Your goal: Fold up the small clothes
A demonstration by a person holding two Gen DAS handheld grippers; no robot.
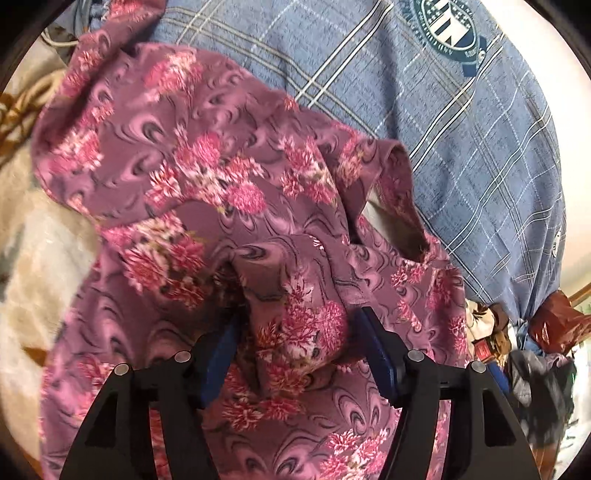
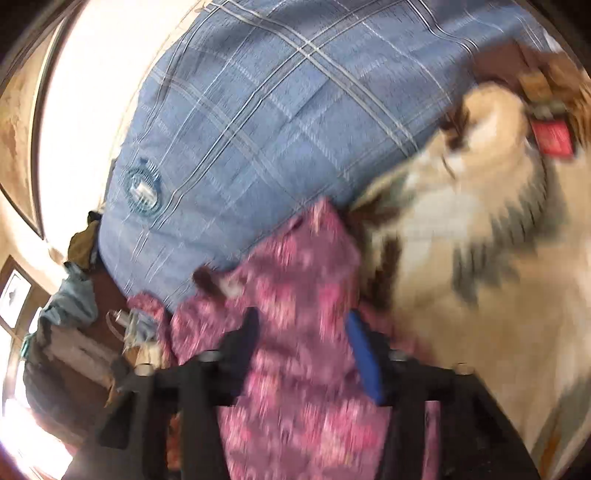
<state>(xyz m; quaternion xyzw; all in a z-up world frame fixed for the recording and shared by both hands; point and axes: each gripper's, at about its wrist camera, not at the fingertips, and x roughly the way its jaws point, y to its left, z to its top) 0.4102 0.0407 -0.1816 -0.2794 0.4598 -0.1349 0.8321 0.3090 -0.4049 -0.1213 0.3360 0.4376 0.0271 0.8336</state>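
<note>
Left gripper [image 1: 295, 339] clamped on a bunched fold of the floral garment [image 1: 192, 177], spread over a cream blanket [image 1: 33, 236]. Right gripper [image 2: 303, 343] likewise pinching the same cloth (blurred), beside a blue plaid cover [image 2: 258, 122].

1. Blue plaid cloth [image 1: 424, 110] with round crest [image 1: 448, 22], spread across the far side.
2. Cream patterned blanket [image 2: 498, 295] alongside, touching the plaid.
3. Red tag [image 2: 552, 138] at the blanket's far edge.
4. Dark clutter [image 1: 543, 373] beyond.

floral garment [image 1: 207, 192] bunched between both grippers' jaws, blue plaid cloth [image 1: 461, 122] close beyond
</note>
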